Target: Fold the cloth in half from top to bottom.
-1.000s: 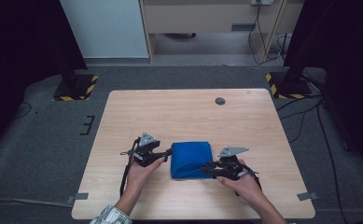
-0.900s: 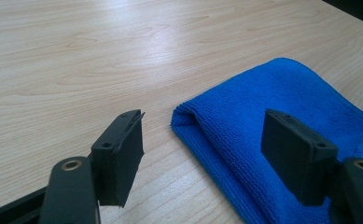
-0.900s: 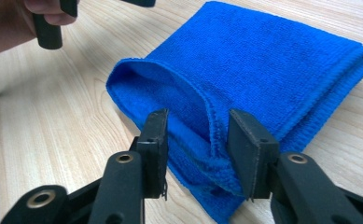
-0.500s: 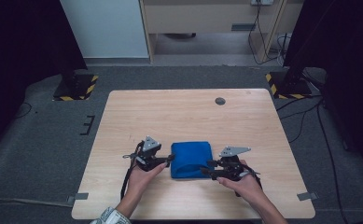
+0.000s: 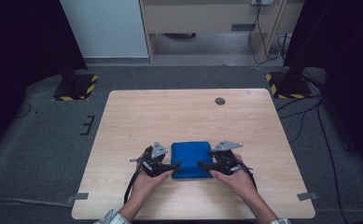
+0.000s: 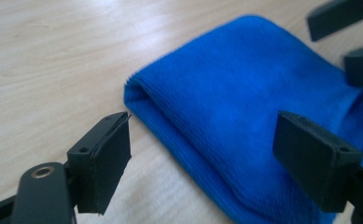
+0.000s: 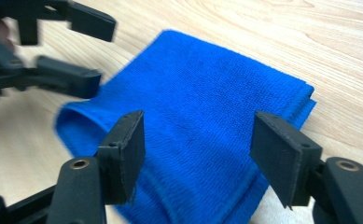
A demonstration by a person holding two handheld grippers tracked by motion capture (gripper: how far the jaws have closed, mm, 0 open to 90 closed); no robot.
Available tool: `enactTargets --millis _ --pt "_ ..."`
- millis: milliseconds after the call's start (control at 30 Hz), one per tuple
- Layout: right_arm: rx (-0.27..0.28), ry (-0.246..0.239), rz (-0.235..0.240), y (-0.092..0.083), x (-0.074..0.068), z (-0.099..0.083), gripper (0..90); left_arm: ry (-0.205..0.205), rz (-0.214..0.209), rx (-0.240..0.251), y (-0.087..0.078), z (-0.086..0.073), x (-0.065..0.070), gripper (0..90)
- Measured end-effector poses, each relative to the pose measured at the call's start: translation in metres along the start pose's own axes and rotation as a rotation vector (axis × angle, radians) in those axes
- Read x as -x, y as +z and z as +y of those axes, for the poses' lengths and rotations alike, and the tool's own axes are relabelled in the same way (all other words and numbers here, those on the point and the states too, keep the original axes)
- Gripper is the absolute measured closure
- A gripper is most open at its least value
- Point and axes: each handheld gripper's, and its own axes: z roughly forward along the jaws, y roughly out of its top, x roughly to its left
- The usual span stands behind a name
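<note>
A folded blue cloth [image 5: 191,158] lies flat on the wooden table [image 5: 188,116], close to the near edge. My left gripper [image 5: 173,167] is at its near left corner and my right gripper [image 5: 202,164] at its near right corner. In the left gripper view the left gripper [image 6: 207,154] stands open, the cloth [image 6: 244,102] lying under the gap with no pad touching it. The right gripper [image 7: 207,154] is open the same way over the cloth [image 7: 202,93]. Both pairs of jaws have just been opening, and neither holds anything.
A small dark round cap [image 5: 220,101] sits in the tabletop at the far right. Beyond the table, two stands with yellow-and-black bases [image 5: 75,87] [image 5: 287,86] flank it on the grey floor. A cable [image 5: 131,184] trails from the left gripper toward the near edge.
Both grippers' jaws have widened at the cloth's near corners. The left hand has shifted slightly right, toward the cloth. The right hand has stayed put, and the cloth lies flat.
</note>
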Motion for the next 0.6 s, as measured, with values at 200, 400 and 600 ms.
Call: enactTargets --millis 200,400,600 --pt "-0.078 -0.088 -0.026 0.013 -0.011 -0.007 30.9 0.047 0.004 -0.019 0.001 -0.003 0.008 17.7" --pt "-0.111 -0.144 -0.058 0.015 -0.014 -0.016 27.2 0.022 0.027 0.001 -0.004 -0.001 0.001 15.2" --pt "-0.048 -0.119 -0.045 0.009 -0.012 -0.009 19.3 0.004 0.074 0.026 -0.011 0.004 -0.011 11.3"
